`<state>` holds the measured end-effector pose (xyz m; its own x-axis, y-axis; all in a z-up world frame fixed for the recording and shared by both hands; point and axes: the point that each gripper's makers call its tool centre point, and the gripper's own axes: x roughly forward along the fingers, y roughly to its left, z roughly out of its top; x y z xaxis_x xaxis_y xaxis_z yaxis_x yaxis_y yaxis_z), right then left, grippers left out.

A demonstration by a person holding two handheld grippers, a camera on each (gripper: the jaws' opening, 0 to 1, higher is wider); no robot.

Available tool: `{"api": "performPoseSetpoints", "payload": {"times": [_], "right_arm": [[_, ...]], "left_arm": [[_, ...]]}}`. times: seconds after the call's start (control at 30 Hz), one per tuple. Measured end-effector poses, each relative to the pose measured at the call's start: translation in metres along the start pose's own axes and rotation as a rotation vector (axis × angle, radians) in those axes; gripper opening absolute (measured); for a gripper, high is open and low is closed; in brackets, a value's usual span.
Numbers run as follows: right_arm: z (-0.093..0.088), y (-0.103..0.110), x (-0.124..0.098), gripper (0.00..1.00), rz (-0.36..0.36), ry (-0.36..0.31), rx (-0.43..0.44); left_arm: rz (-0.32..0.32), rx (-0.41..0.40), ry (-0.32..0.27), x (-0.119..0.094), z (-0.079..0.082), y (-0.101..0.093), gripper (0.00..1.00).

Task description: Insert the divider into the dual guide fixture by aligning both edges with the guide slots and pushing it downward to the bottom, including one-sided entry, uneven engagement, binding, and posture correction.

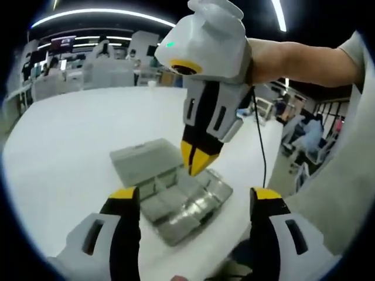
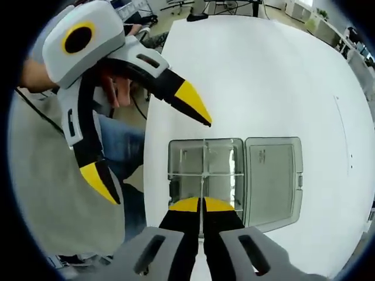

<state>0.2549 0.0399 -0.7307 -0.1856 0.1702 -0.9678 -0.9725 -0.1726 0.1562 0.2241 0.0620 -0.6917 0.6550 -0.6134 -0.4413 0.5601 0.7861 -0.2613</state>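
Two gripper-mounted fisheye views looking down on one white table from opposite sides.

The left gripper view looks forward and down across the table [image 1: 76, 146] toward the clear compartment box [image 1: 176, 193], with the right gripper [image 1: 196, 165] hanging close in front. The right gripper view looks almost straight down, close above the same box [image 2: 234, 175], with the left gripper [image 2: 158, 158] at upper left. Both views share the box and tabletop.
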Motion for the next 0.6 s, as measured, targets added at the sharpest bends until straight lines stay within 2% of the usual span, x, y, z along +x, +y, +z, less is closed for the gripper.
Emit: {"api": "performPoseSetpoints", "payload": {"times": [0.6], "right_arm": [[-0.0010, -0.0026, 0.0098, 0.00, 0.009, 0.009, -0.007]], "left_arm": [[0.012, -0.016, 0.006, -0.0010, -0.0022, 0.0058, 0.74]]}}
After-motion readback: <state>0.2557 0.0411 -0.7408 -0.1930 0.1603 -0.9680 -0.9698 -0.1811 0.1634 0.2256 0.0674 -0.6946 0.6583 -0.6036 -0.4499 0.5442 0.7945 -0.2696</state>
